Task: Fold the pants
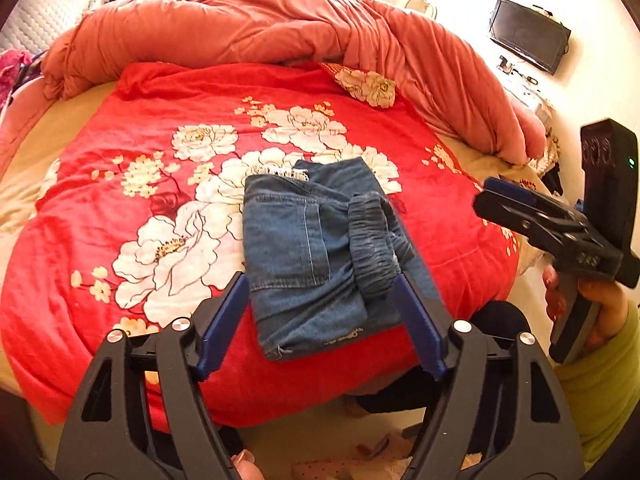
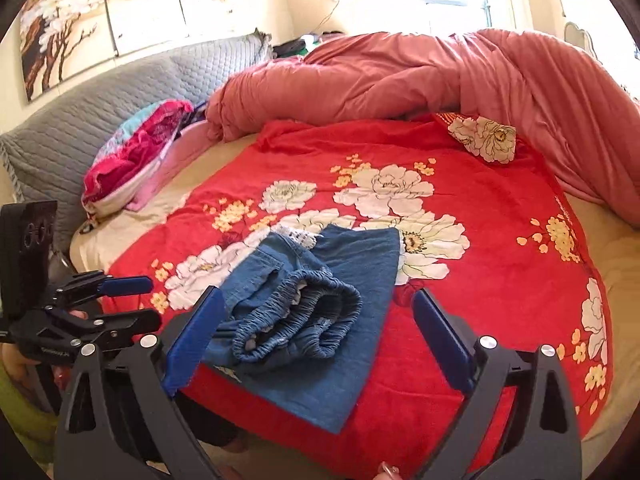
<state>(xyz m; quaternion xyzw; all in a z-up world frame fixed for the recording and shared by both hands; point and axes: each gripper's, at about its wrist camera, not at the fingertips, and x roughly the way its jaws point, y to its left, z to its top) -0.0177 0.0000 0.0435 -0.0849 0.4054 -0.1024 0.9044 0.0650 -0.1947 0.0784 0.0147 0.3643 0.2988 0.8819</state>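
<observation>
We log: pants [image 1: 308, 248], blue denim, folded, waistband on top, lying on red flowered blanket [image 1: 120, 184] near its front edge. Left gripper [image 1: 320, 312] fingers spread, empty, above pants. Right gripper [image 2: 316, 332] fingers spread wide, empty, above pants.

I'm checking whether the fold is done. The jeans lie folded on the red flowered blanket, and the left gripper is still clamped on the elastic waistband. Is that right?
Not quite. The left gripper is open, its blue pads apart and holding nothing; the left wrist view shows this. The rest stands: the jeans lie folded on the red flowered blanket, elastic waistband on top.
</observation>
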